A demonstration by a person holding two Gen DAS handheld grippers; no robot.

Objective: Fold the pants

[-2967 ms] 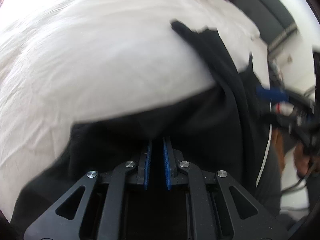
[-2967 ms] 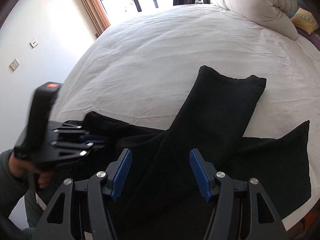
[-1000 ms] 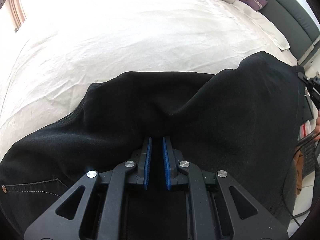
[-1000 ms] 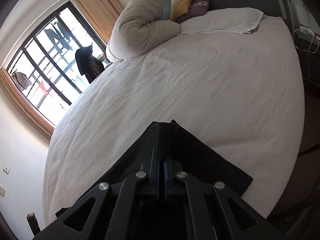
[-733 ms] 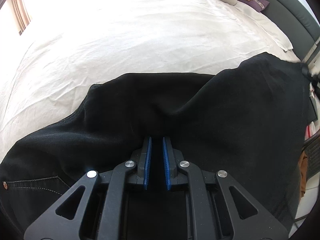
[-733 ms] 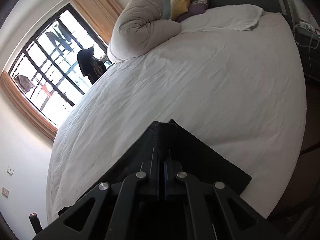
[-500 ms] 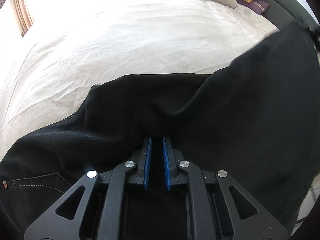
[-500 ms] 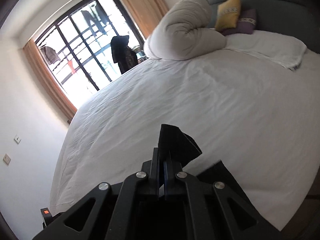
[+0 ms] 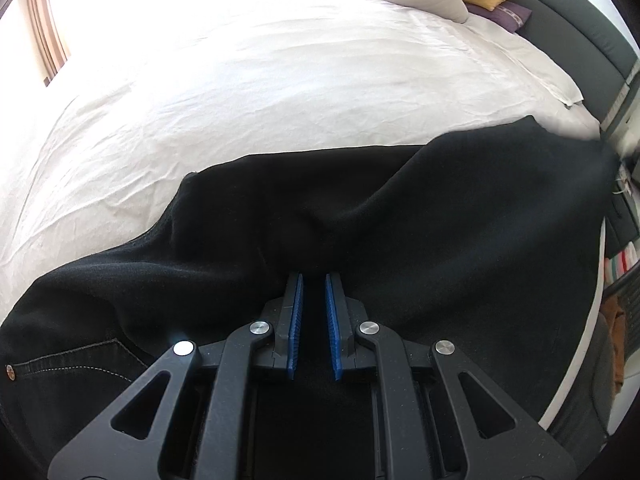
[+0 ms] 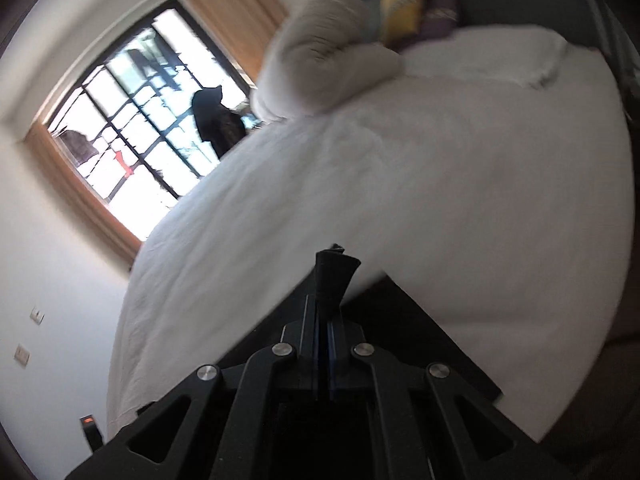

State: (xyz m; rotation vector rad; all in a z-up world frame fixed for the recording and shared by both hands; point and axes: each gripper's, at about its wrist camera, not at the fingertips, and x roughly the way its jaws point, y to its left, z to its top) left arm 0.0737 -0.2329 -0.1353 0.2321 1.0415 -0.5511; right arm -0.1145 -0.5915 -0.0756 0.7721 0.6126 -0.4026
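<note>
The black pants [image 9: 400, 216] are spread across the near edge of the white bed [image 9: 280, 80], waist and pocket stitching at the lower left of the left wrist view. The left tongs [image 9: 312, 280] are pressed nearly together, with dark fabric pinched between the blue pads [image 9: 294, 320], exactly as half a second ago. The far leg end, lifted high against the headboard [image 9: 580, 20] a moment back, is now seen lower, draped toward the right side of the bed.

In the right wrist view the right tongs [image 10: 324, 312] are clamped tight on a tuft of pants [image 10: 334, 276] that sticks up beyond the tips. The picture is blurred and has been tilted since the last frame: the window [image 10: 148, 120] is swung to the upper left, and the rolled duvet [image 10: 320, 52] and yellow cushion [image 10: 400, 8] are pushed to the top. More black cloth is trailed below and to the right of the tongs, over the bed's edge.
</note>
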